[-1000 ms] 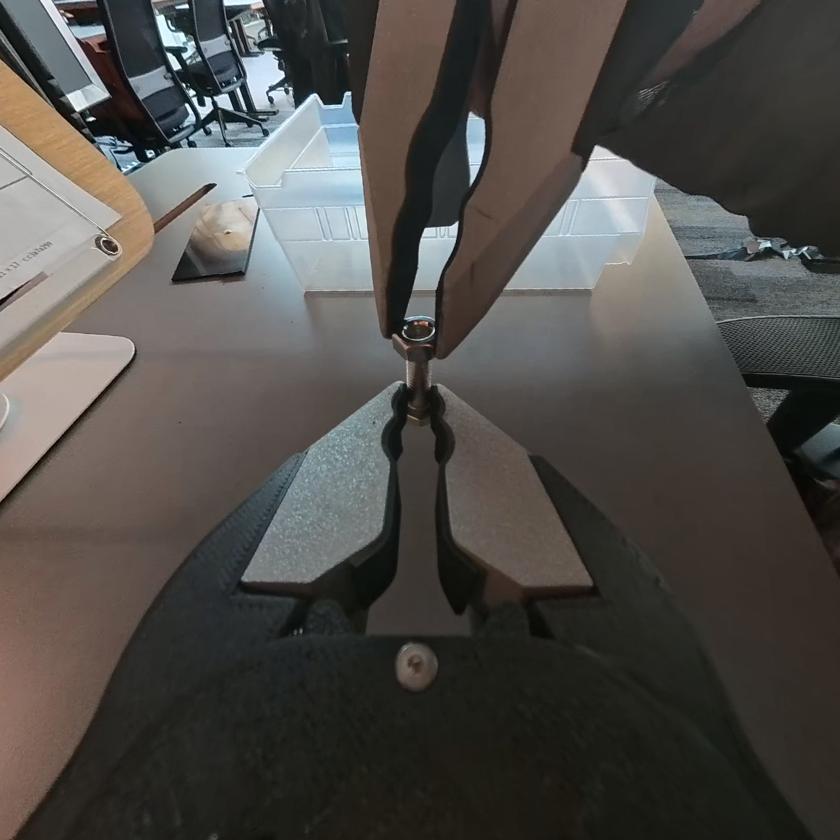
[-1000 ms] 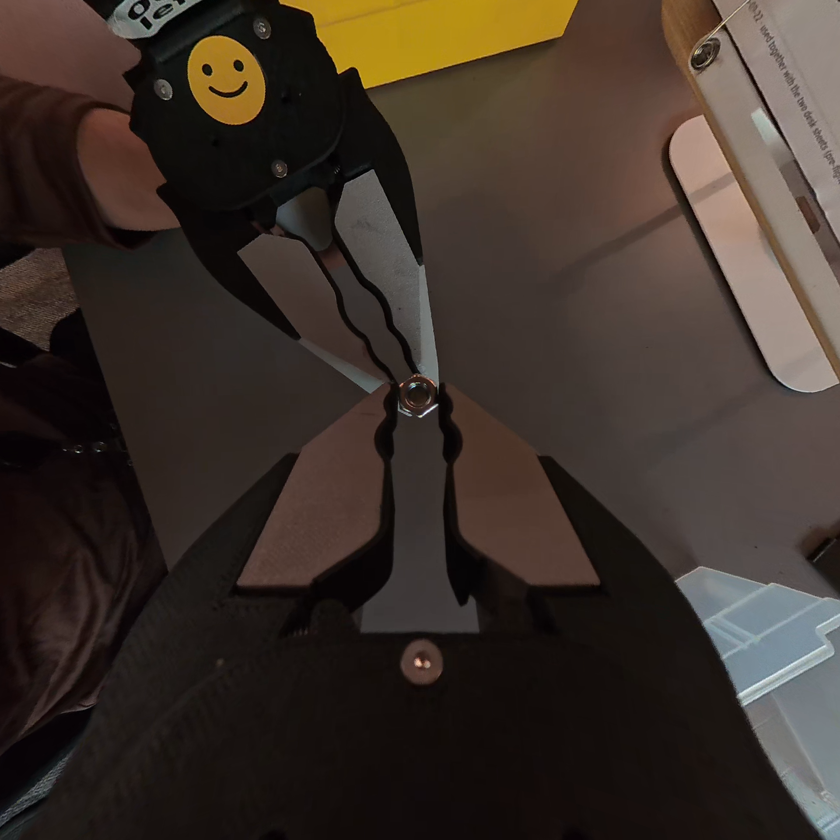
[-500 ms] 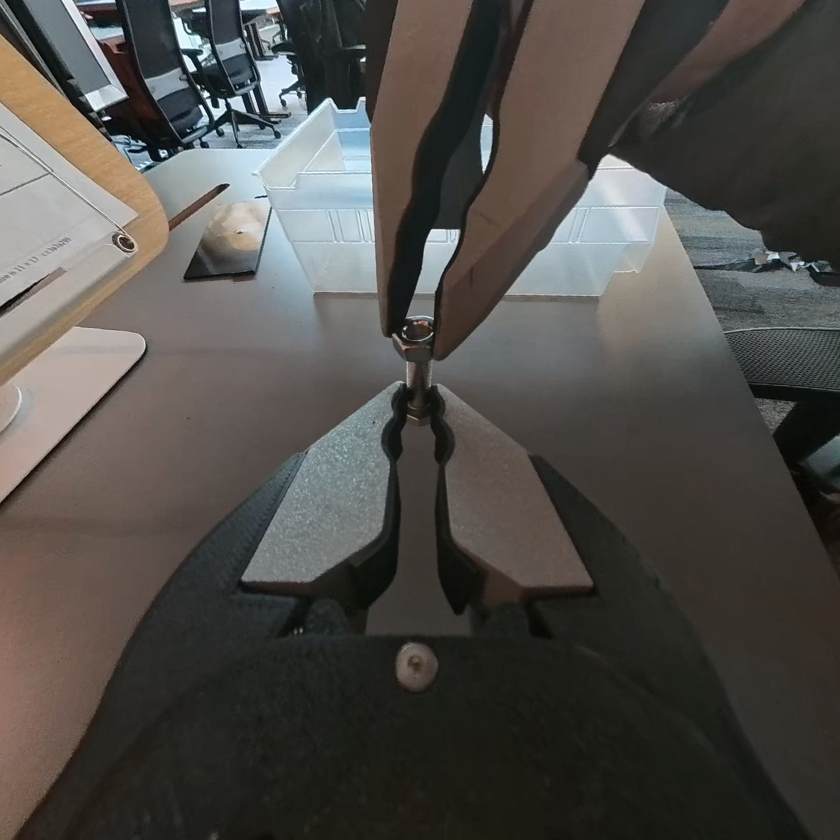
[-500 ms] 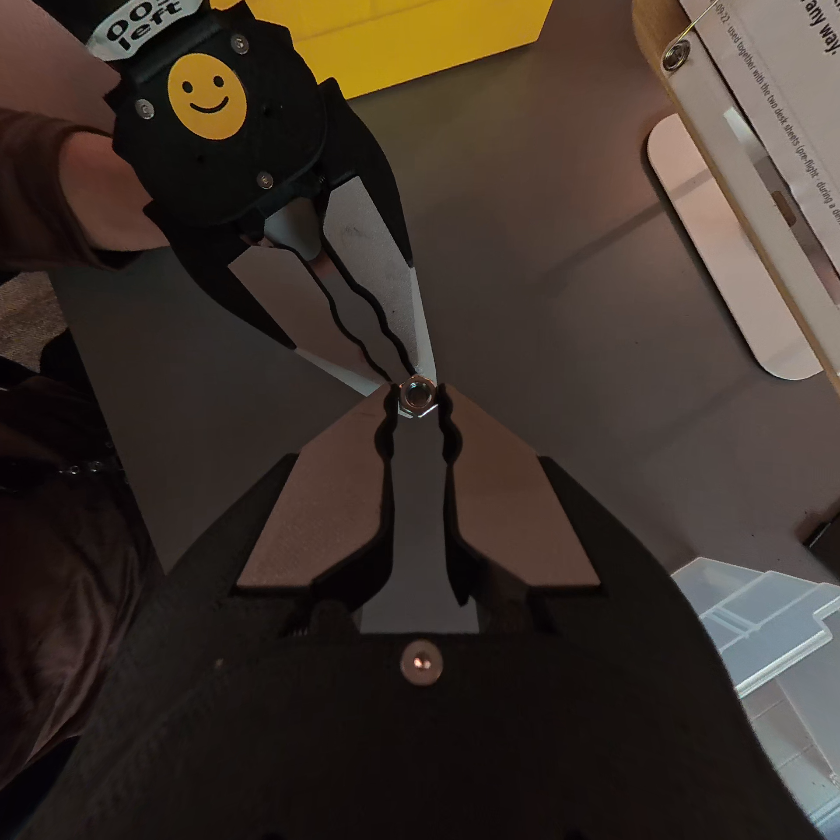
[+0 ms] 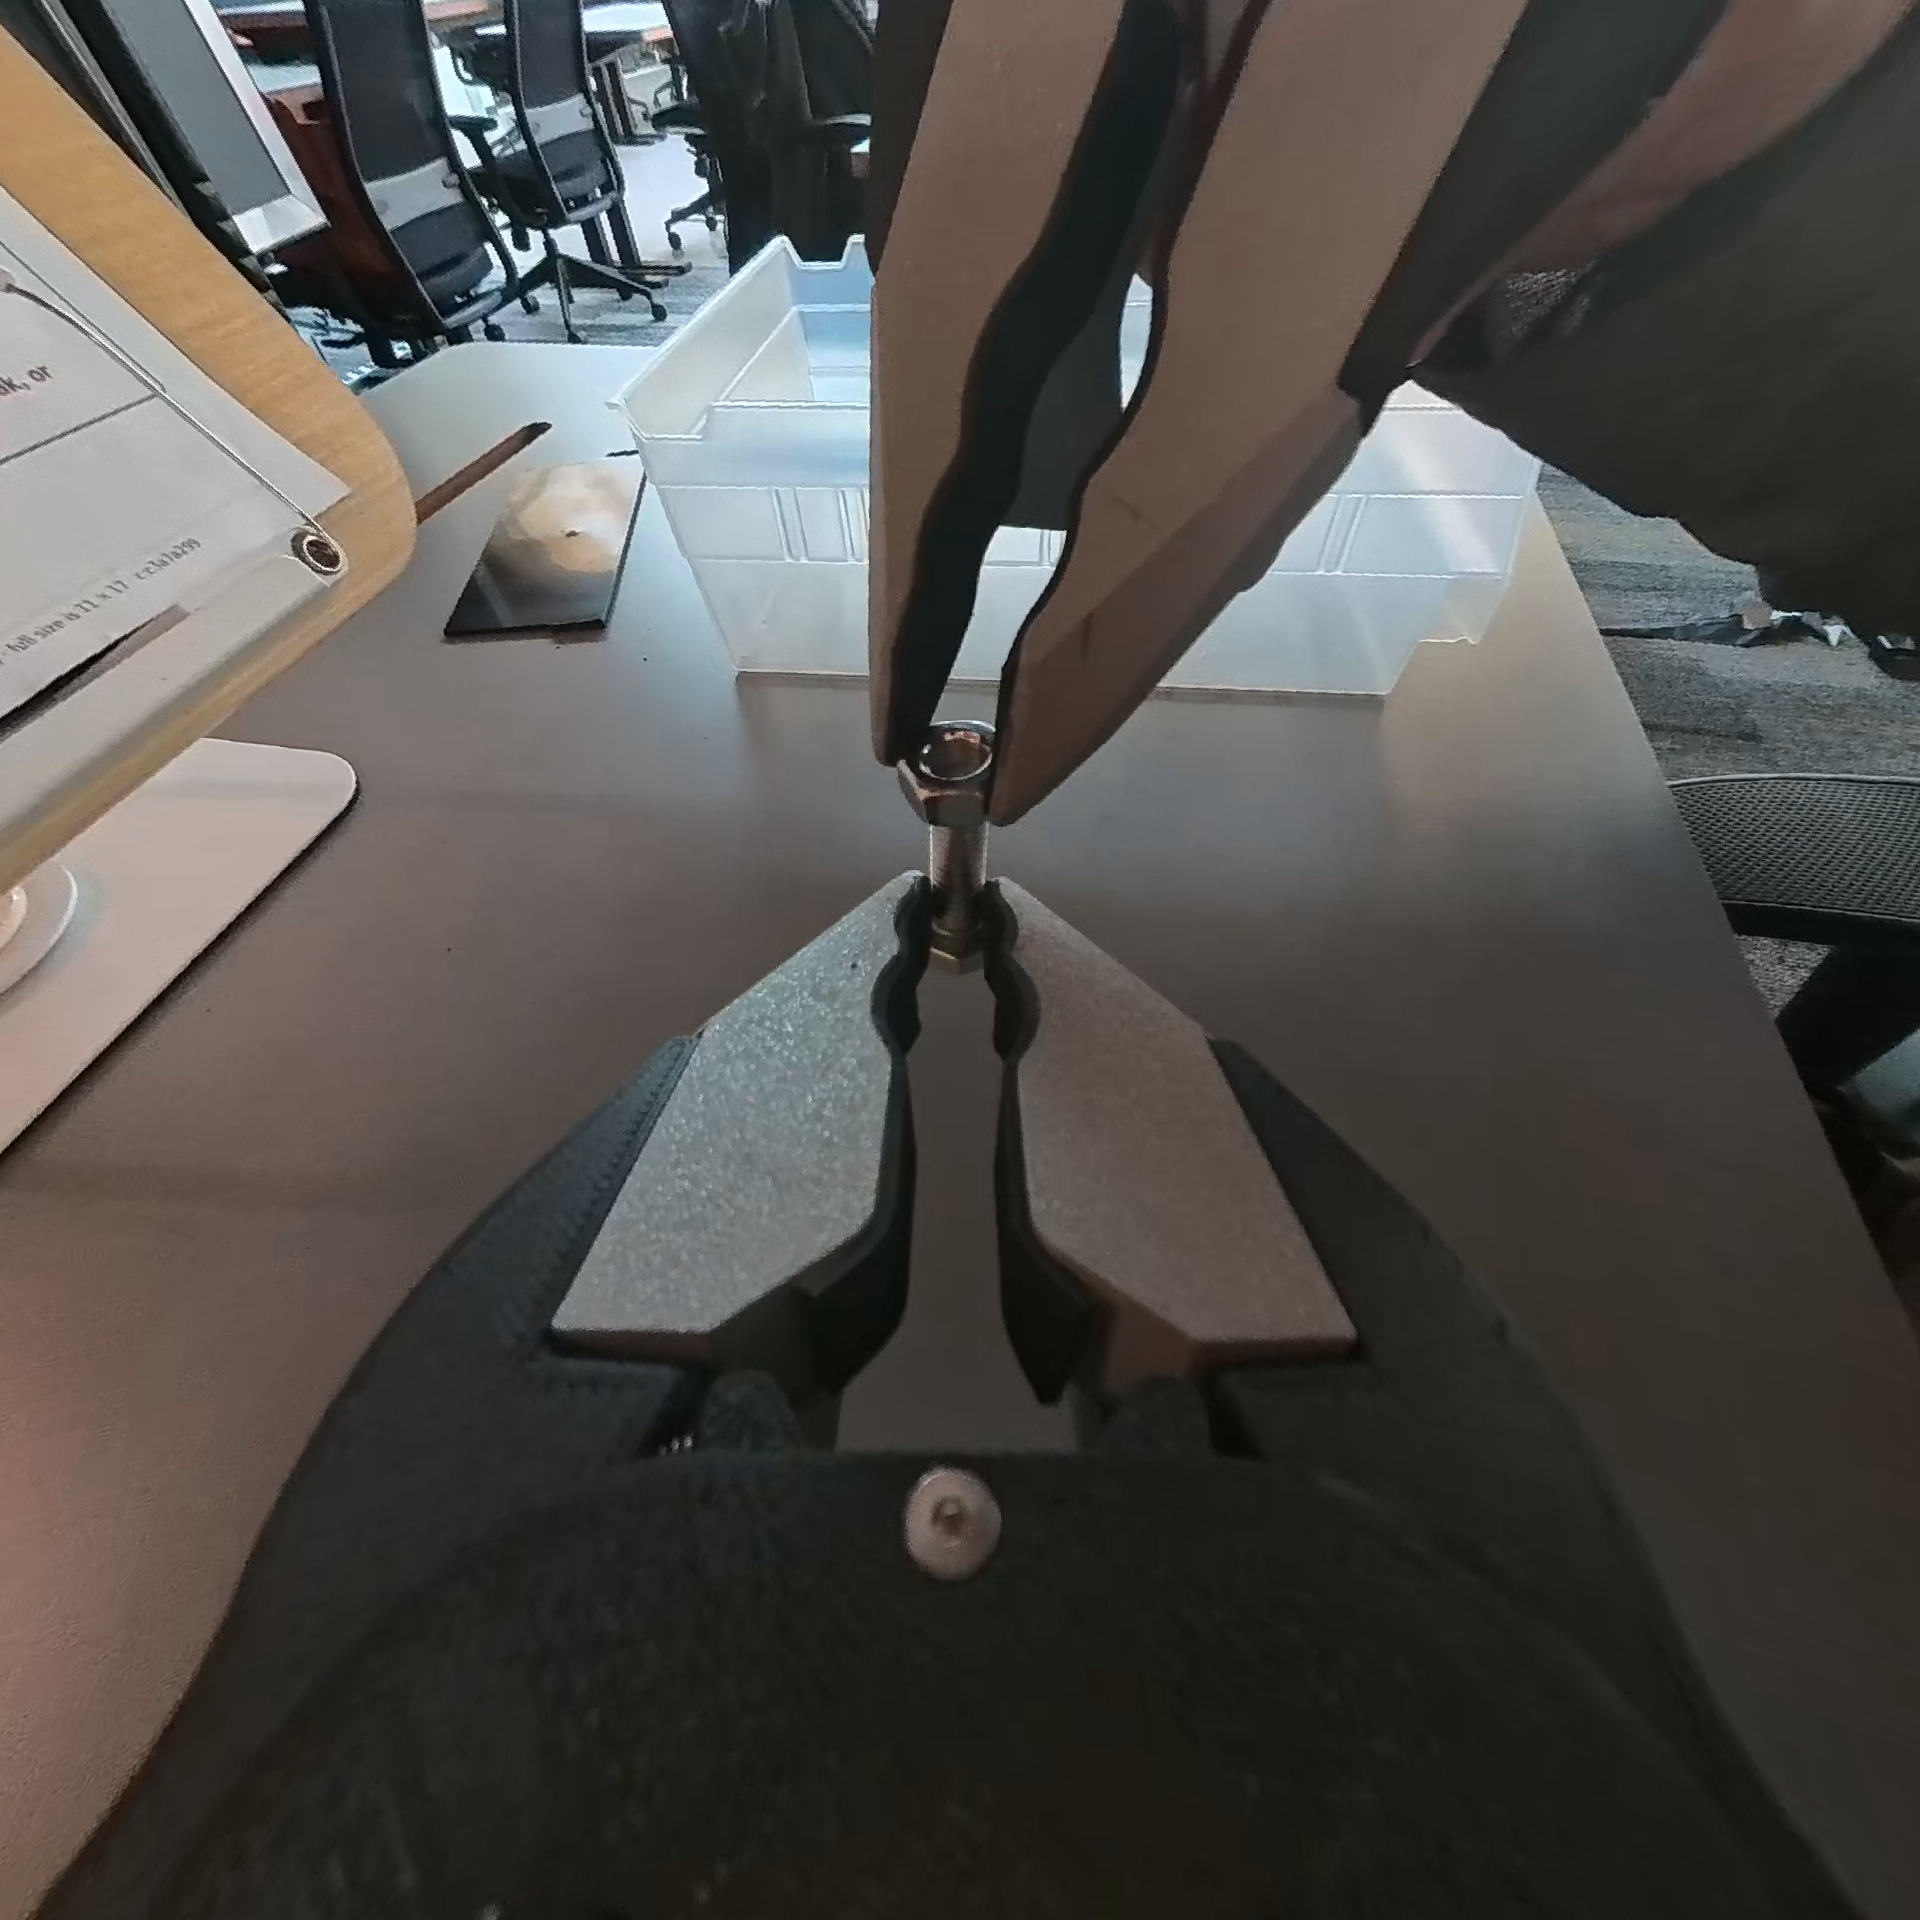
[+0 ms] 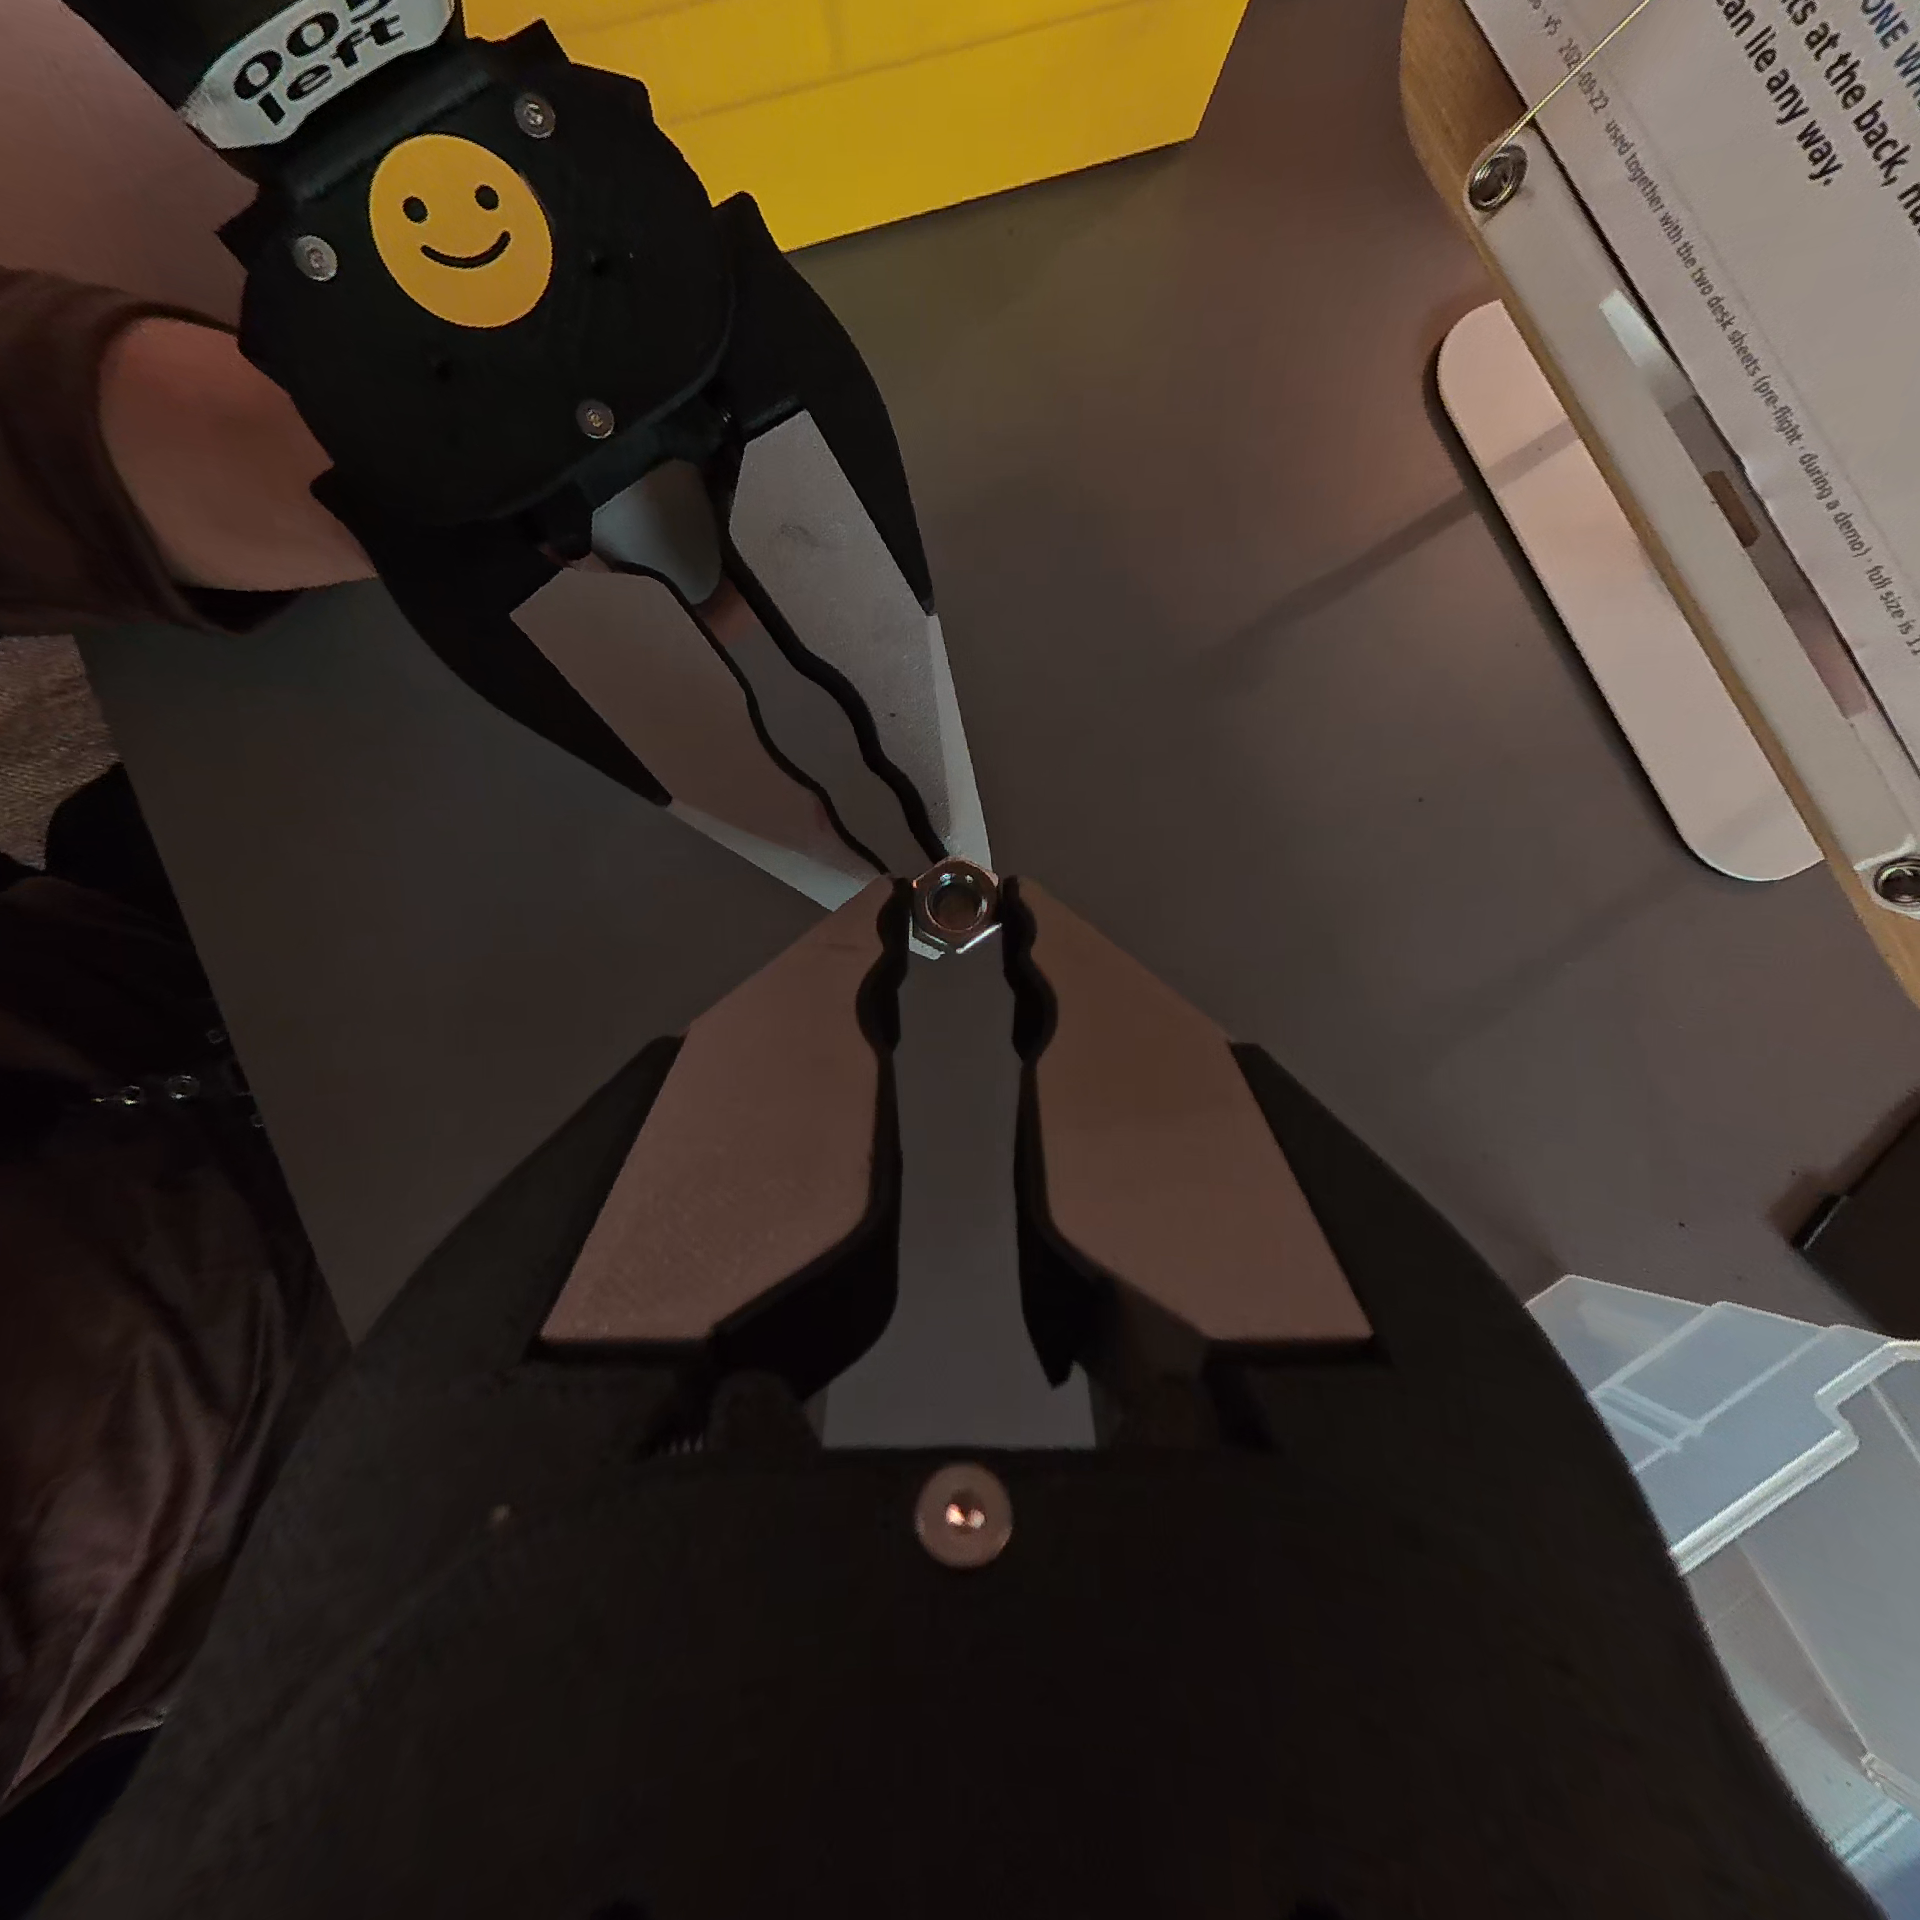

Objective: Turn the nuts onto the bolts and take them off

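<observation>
Gripping: left gripper point(image 5: 951, 914) is clamping the lower end of the bolt point(image 5: 954, 868), its two grey, grainy wedge-shaped fingers point(image 5: 769, 1153) closed tight on the brass-toned base.
Bolt: a short steel shaft, shiny and threaded, is standing upright above the counter point(image 5: 520, 935), held between the two grippers at the centre of the left wrist view.
Nut: a bright hexagonal steel nut point(image 5: 948, 771) is sitting at the top end of the bolt; from the right wrist view it is showing as a hexagon with a round dark bore point(image 6: 948, 902).
Right gripper: right gripper point(image 6: 951, 914) is coming down from 12 o'clock in the left wrist view point(image 5: 948, 774), its long tan fingers with wavy black rubber edges pressed together on the nut's flats.
Left gripper body: in the right wrist view the black housing with a round yellow smiley sticker point(image 6: 462, 237) is lying toward 10 o'clock, a hand point(image 6: 197, 468) wrapped around it.
Counter: a dark, smooth matte surface is carrying everything.
Bin: a clear ribbed plastic bin point(image 5: 1351, 582) is sitting at 12 o'clock behind the bolt.
Stand: a curved wooden board with a clear sheet cover point(image 5: 156, 499) is leaning at 10 o'clock on a white rounded base point(image 5: 187, 831).
Plate: a flat black glossy rectangle point(image 5: 540, 561) is lying at 11 o'clock beside the bin.
Yellow box: a yellow box point(image 6: 883, 94) is showing at 12 o'clock in the right wrist view.
</observation>
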Motion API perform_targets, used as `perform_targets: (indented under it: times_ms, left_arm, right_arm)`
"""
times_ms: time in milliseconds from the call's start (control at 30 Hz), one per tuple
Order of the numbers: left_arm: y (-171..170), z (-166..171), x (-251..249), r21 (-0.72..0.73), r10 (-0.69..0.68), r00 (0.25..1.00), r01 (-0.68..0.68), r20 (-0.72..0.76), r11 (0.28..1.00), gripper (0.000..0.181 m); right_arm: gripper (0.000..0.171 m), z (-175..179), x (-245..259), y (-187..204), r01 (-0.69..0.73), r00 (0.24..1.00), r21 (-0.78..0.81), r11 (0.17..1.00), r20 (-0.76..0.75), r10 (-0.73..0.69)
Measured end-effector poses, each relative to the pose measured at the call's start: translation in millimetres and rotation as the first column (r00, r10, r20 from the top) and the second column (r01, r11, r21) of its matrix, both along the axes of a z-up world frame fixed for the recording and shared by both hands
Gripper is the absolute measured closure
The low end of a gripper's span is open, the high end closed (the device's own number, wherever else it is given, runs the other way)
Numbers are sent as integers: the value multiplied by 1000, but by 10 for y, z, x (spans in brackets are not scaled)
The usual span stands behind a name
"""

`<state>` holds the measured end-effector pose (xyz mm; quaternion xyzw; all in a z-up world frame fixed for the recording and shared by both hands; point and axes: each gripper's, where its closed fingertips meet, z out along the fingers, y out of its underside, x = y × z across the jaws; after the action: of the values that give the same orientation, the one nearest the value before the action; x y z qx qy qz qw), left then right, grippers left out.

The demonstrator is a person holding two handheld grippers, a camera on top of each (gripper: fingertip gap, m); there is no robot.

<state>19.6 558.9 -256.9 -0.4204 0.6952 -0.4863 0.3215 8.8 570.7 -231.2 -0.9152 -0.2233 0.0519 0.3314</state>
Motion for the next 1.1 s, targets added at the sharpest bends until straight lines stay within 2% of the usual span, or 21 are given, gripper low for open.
perform_targets:
  times_ms: [800,1100]
  left_arm:
    - [-6,5,-6,3,-7,1000,7,5,1000,174]
    - [-16,5,-30,-1,-21,1000,21,6,1000,174]
  right_arm:
    - [157,34,1,-29,-10,1000,25,1000,-18,10]
    - [149,124,-19,-79,-18,996,79,997,-81,24]
